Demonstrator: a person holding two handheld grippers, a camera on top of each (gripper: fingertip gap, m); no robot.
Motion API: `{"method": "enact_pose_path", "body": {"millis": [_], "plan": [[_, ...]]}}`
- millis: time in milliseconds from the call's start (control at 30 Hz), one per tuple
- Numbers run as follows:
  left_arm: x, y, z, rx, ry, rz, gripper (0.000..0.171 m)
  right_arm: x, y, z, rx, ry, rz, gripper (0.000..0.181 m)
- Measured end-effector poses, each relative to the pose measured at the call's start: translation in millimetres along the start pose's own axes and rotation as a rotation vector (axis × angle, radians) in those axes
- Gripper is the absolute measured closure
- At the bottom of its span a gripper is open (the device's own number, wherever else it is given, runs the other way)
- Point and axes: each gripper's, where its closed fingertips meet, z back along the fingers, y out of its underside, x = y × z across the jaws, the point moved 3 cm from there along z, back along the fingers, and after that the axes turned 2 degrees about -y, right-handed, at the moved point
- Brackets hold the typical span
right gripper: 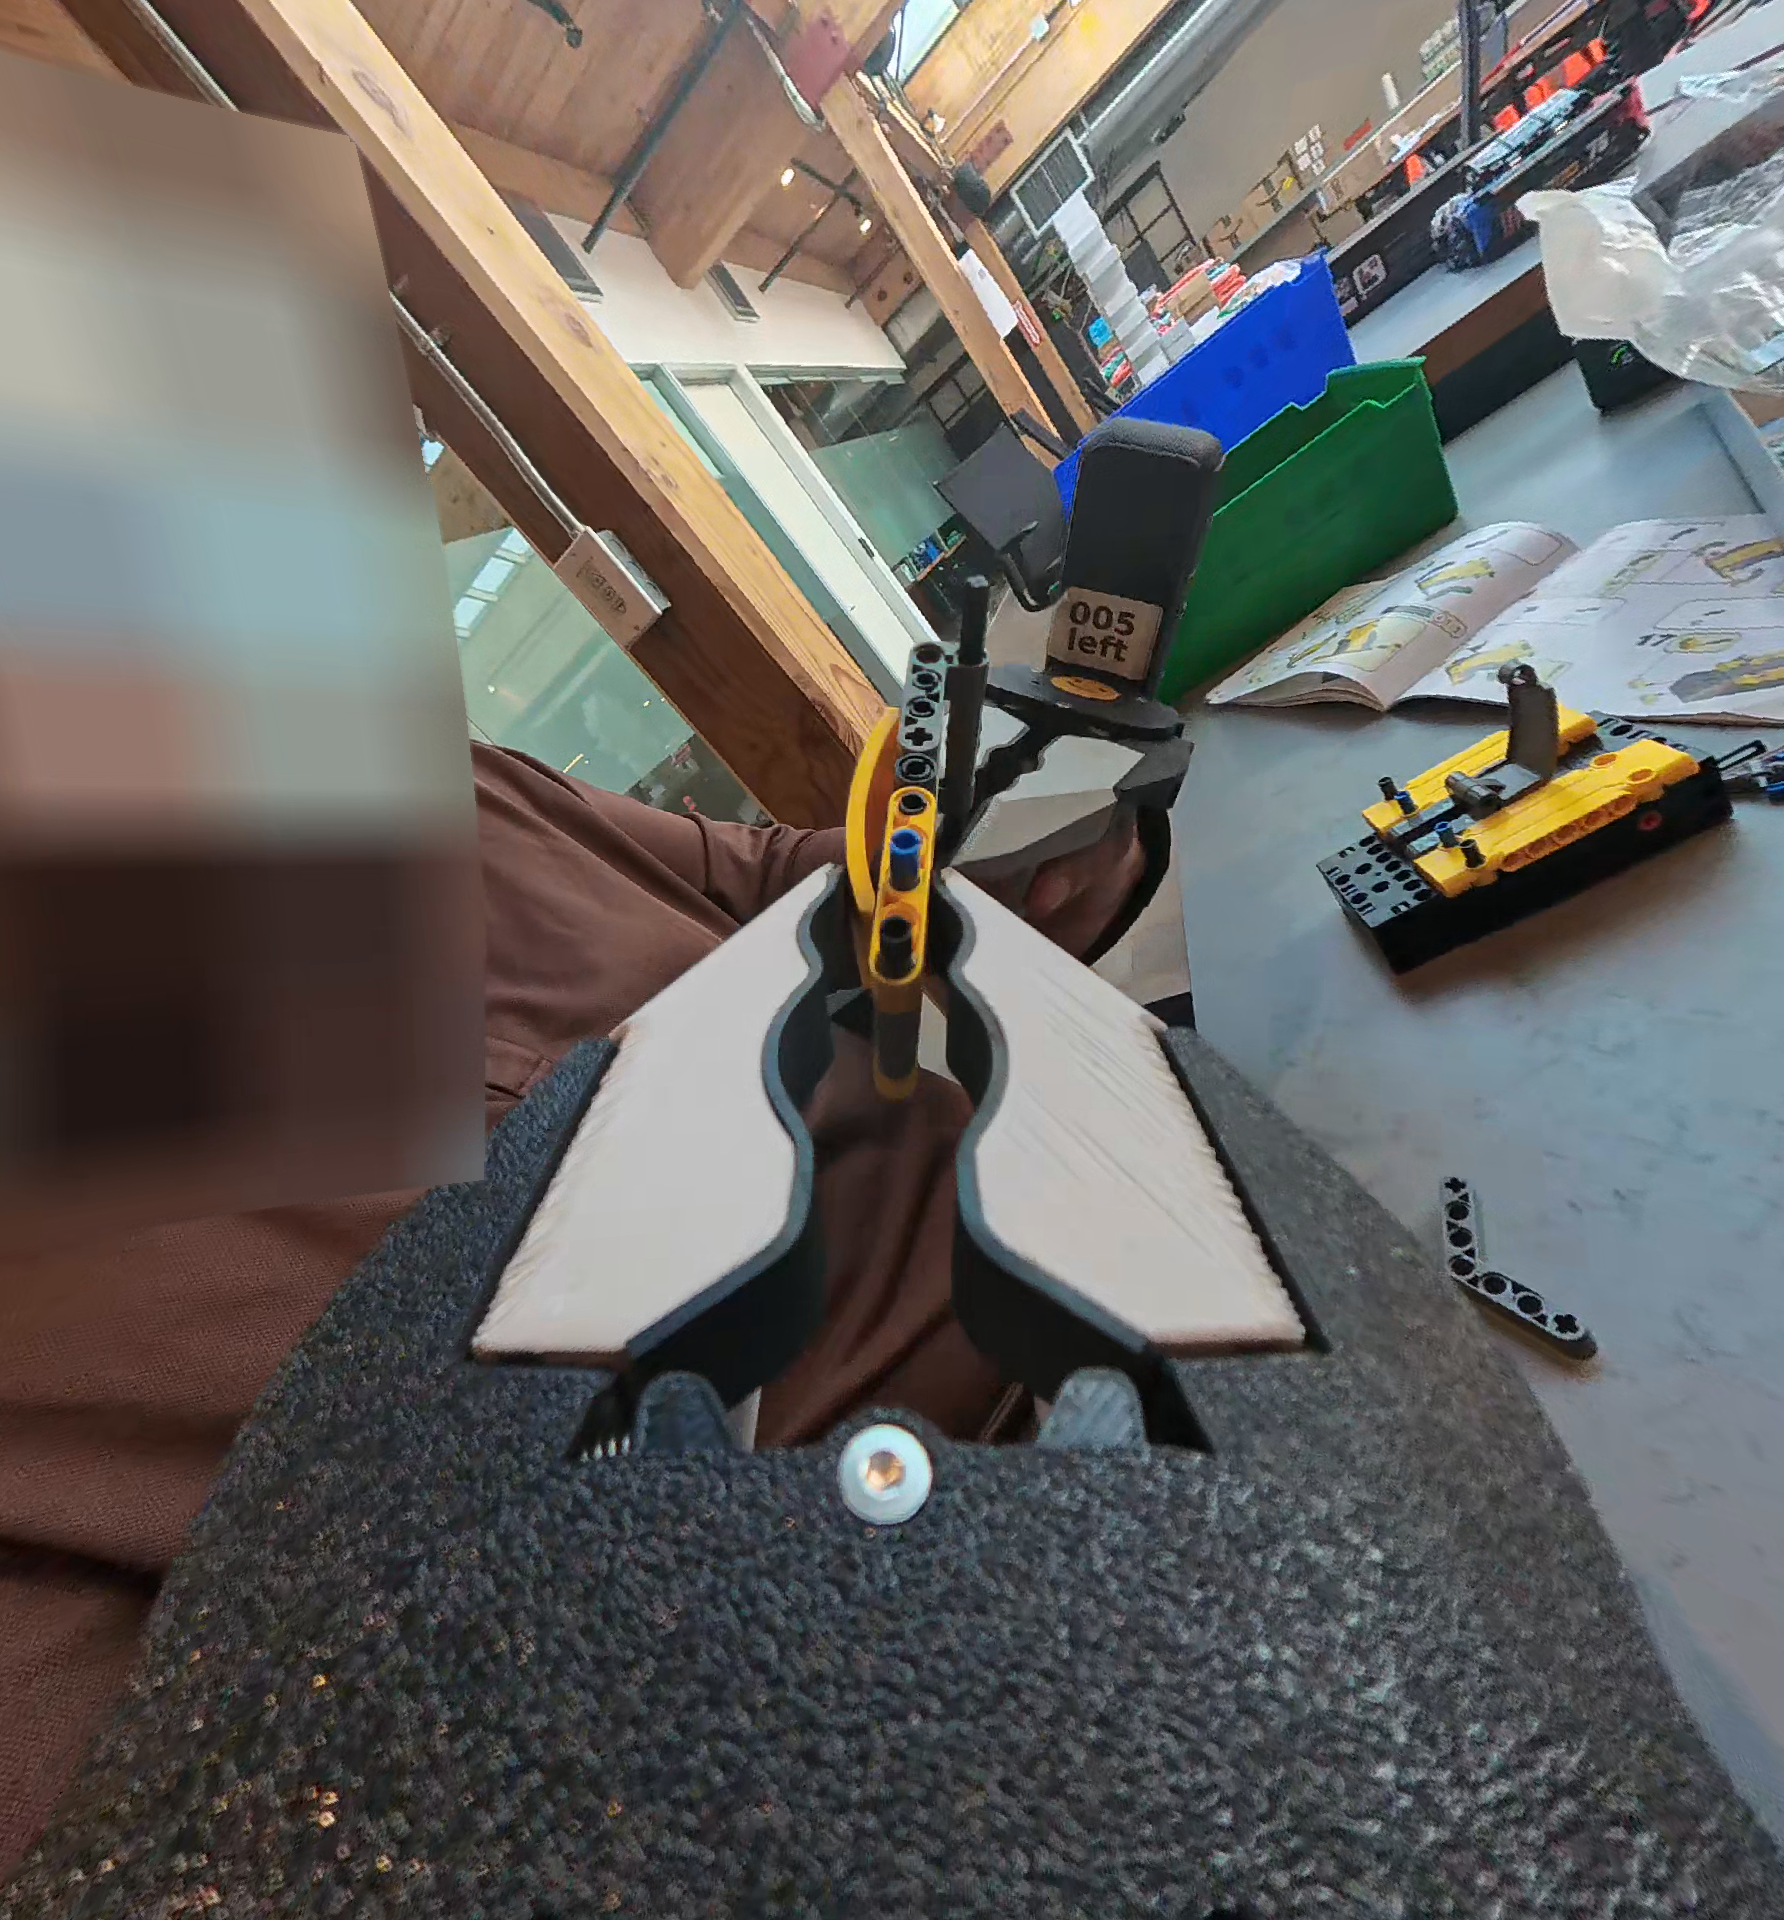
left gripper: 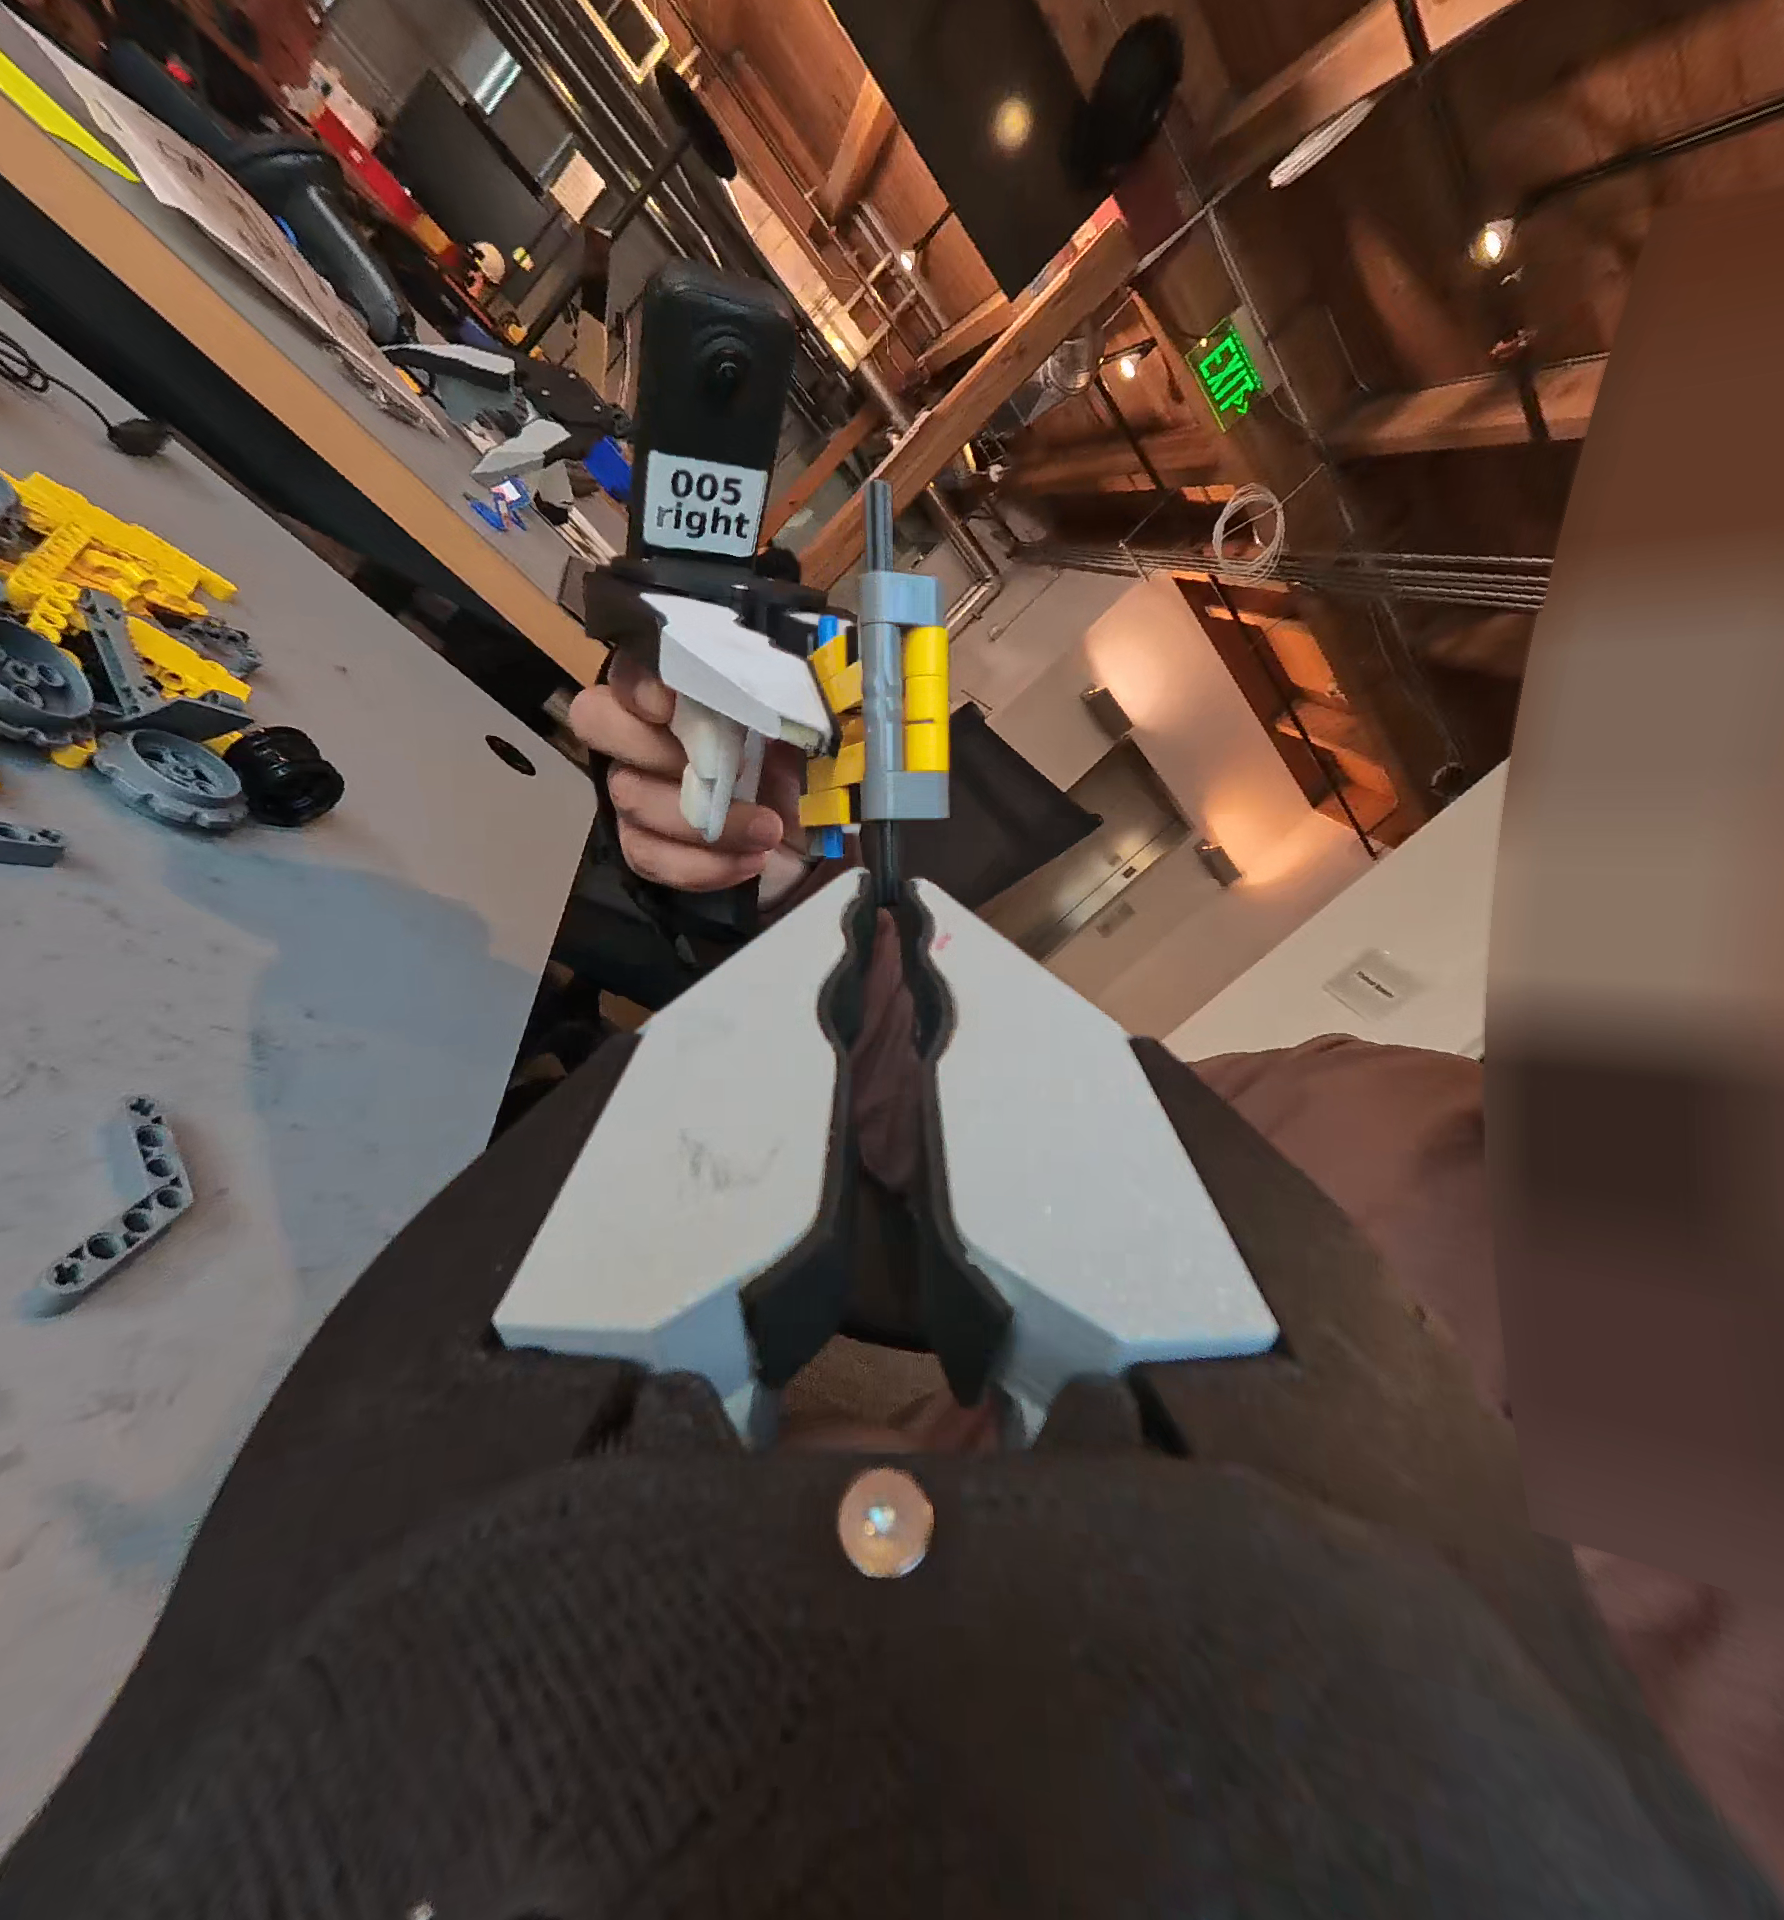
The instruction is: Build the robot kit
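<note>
Left wrist view, pose: we see our left gripper (left gripper: 890,904) raised off the grey table (left gripper: 275,1039) and pointing up toward the timber ceiling.
Left wrist view, fingers: nearly closed, the tips pinching a thin black axle (left gripper: 886,862) at its lower end.
Left wrist view, held piece: the axle runs up through a small brick assembly (left gripper: 893,707) of grey connectors, yellow bushes and blue pins, in the air between the two grippers.
Left wrist view, other hand: our right gripper (left gripper: 815,727) comes in from the left and meets the assembly's yellow side; a hand (left gripper: 680,790) wraps its white trigger handle.
Left wrist view, table: a heap of yellow beams and grey toothed wheels (left gripper: 67,665) lies far left, and a bent grey beam (left gripper: 119,1205) lies apart from it.

Right wrist view, pose: the right gripper (right gripper: 893,935) tilts upward over a brown sleeve.
Right wrist view, fingers: narrowly parted, clamped on the assembly's yellow holed beam (right gripper: 898,894).
Right wrist view, materials: pale ribbed finger faces, wavy black inner pads, pebbled black body.
Right wrist view, table: a yellow-and-black build (right gripper: 1522,831), an open instruction booklet (right gripper: 1553,623), a green bin (right gripper: 1314,520) and a bent black beam (right gripper: 1501,1278).
</note>
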Motion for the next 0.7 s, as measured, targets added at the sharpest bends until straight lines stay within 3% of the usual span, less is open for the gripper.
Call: {"method": "enact_pose_path", "body": {"millis": [100,233,367,600,700], "plan": [[2.6,3.8,-0.1,0.031,-0.025,-0.021,0.170,0.5,1.6,-0.1,0.019,0.023,0.013,0.168],[16.5,1.8,10.5,0.109,-0.182,-0.146,0.135,-3.1,2.9,1.0,0.049,0.080,0.046,0.168],[30.4,-7.2,26.9,0.234,-0.302,-0.254,0.122,-16.6,9.6,1.7,0.099,0.158,0.055,0.167],[44.0,-8.3,21.5,0.307,-0.312,-0.257,0.124,-36.9,25.7,-3.3,0.181,0.225,0.099,0.167],[49.3,2.2,14.2,0.344,-0.291,-0.255,0.140,-41.4,30.7,-3.1,0.197,0.226,0.092,0.167]]}}
